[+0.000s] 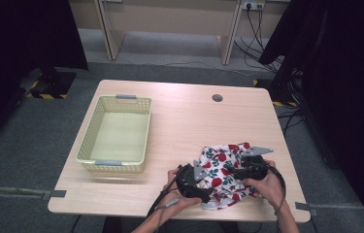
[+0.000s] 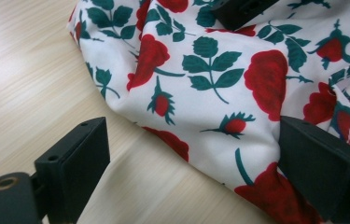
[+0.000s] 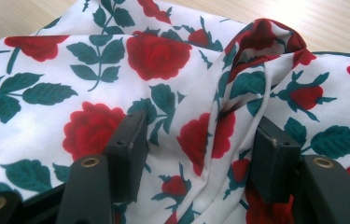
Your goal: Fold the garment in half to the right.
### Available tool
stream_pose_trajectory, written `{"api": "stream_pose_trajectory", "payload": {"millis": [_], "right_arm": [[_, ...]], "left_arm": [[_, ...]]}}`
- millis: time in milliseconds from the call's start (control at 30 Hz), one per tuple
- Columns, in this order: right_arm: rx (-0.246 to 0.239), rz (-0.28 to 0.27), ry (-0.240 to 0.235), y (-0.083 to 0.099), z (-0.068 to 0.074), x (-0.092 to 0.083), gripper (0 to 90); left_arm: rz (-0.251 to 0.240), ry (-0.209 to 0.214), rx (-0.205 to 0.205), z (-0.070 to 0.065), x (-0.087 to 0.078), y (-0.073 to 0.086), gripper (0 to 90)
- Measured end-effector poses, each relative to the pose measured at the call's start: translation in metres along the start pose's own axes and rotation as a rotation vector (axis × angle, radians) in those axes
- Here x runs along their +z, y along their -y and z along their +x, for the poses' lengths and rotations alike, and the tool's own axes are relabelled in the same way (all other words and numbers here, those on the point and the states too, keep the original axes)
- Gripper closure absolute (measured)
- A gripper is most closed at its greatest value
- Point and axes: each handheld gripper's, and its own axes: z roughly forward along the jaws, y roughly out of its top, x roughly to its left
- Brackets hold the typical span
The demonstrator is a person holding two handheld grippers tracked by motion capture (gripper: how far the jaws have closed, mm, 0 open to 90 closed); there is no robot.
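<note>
At a pale wooden table (image 1: 179, 131), you work both handheld grippers over a crumpled white cloth printed with red roses and green leaves (image 1: 225, 174), which lies bunched near the table's front edge at about five o'clock from its centre.

Your left gripper (image 1: 207, 193) comes in at the cloth's seven o'clock edge. In the left gripper view, its jaws stand wide apart: the one at eight o'clock hangs over bare wood just clear of the fabric, while the one at four o'clock lies against the cloth's (image 2: 219, 79) edge. A corner of the cloth sits in the gap, but nothing is pinched; the grip is empty.

Your right gripper (image 1: 233, 171) reaches across the cloth from three o'clock, your hand (image 1: 267, 187) wrapped round its body. In the right gripper view, its jaws are about half parted and straddle a raised fold of the rose fabric (image 3: 219, 116) that runs up toward one o'clock. The cloth bulges between them, yet whether the pads press on it cannot be told.

An empty pale-yellow plastic basket (image 1: 87, 138) with a perforated wall stands well apart from the cloth, at nine o'clock on the table. A round cable grommet (image 1: 217, 97) sits near the far edge at twelve o'clock.
</note>
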Motion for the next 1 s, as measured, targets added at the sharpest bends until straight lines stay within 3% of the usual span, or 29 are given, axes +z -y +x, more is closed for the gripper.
{"api": "stream_pose_trajectory", "payload": {"millis": [167, 400, 500, 633, 667, 733, 867, 1000], "right_arm": [[-0.007, -0.010, -0.020, -0.014, 0.015, 0.014, 43.0], [-0.003, -0.007, -0.004, -0.020, 0.029, 0.021, 34.3], [-0.051, -0.019, 0.010, -0.021, 0.034, 0.019, 45.4], [-0.113, -0.051, 0.020, -0.024, 0.038, 0.010, 73.5], [-0.123, -0.072, 0.032, -0.025, 0.039, 0.007, 77.0], [-0.145, -0.112, 0.053, -0.029, 0.040, -0.001, 80.3], [-0.169, -0.172, 0.044, -0.043, 0.041, -0.024, 81.3], [-0.149, -0.225, 0.037, -0.051, 0.032, -0.044, 81.3]], "left_arm": [[-0.012, 0.004, -0.065, 0.018, -0.010, 0.014, 10.4], [-0.024, 0.023, -0.096, 0.028, -0.018, 0.025, 10.3], [-0.037, 0.033, -0.115, 0.029, -0.021, 0.025, 10.3], [-0.067, 0.037, -0.110, 0.026, -0.028, 0.023, 10.6], [-0.080, 0.041, -0.119, 0.026, -0.030, 0.022, 10.6], [-0.097, 0.059, -0.134, 0.027, -0.035, 0.021, 10.4], [-0.109, 0.064, -0.137, 0.027, -0.038, 0.018, 10.3], [-0.113, 0.076, -0.163, 0.027, -0.033, 0.016, 9.7]]}}
